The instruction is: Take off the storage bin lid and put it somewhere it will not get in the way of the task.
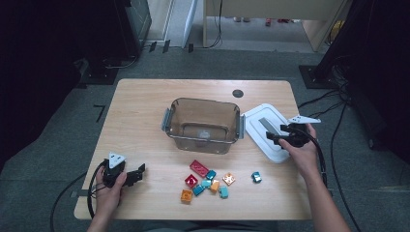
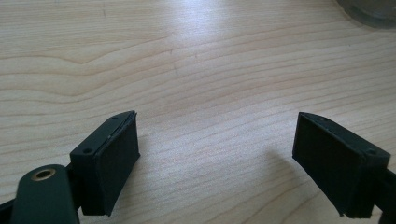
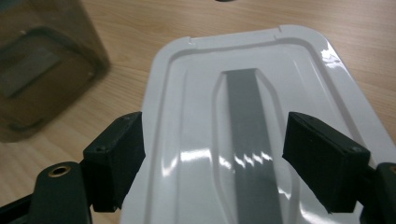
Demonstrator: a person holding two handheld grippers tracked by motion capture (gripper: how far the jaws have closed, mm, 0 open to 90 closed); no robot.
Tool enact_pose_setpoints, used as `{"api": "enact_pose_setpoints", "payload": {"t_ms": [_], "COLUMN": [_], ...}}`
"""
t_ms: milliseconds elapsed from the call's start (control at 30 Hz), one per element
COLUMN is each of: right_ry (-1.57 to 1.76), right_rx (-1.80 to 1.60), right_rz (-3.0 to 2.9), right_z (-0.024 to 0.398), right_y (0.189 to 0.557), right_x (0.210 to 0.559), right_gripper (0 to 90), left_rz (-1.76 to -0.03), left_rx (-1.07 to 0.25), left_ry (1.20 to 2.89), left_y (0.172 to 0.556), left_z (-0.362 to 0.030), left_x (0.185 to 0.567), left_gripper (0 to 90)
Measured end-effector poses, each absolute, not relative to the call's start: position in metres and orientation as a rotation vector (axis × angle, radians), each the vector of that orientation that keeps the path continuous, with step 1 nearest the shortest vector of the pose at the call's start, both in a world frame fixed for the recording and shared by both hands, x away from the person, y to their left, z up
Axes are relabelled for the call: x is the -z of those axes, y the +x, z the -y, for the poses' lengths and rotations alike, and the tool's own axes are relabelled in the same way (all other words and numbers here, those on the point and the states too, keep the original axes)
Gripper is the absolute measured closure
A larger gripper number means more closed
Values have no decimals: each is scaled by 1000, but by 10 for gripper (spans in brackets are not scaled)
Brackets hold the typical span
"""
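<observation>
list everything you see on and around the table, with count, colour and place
table: one, light wood, centre of the high view
container: one, clear brownish plastic with grey side clips, open, mid table
lid: one, white with a grey strip, flat on the table right of the container
small blocks: about nine; red, orange and teal; front of the table, eight clustered and one teal block apart to the right
round insert: one, dark, in the tabletop behind the container
cables: several, black, on the grey floor at both sides
left tongs: one pair, black, open over bare wood at the front left, held in the left hand
right tongs: one pair, black, open above the lid, held in the right hand
</observation>
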State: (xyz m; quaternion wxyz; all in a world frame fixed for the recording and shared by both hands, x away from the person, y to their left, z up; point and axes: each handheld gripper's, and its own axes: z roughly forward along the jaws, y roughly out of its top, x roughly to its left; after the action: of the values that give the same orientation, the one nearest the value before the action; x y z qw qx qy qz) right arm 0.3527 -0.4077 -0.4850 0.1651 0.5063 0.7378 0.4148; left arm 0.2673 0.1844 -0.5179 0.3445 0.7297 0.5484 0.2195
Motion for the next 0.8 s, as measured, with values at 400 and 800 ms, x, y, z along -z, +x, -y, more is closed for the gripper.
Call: {"api": "enact_pose_setpoints", "payload": {"t_ms": [400, 800], "right_ry": [1355, 1280], "right_rx": [-1248, -1240], "right_rz": [-2114, -2166], "right_z": [392, 363], "right_y": [294, 239], "right_x": [478, 492], "right_gripper": [246, 272], "left_rz": [-1425, -1423], "left_rx": [-574, -576], "left_ry": [1899, 1902], "left_y": [267, 267], "left_z": [-184, -184], "left_x": [518, 518], "left_gripper": [145, 145]}}
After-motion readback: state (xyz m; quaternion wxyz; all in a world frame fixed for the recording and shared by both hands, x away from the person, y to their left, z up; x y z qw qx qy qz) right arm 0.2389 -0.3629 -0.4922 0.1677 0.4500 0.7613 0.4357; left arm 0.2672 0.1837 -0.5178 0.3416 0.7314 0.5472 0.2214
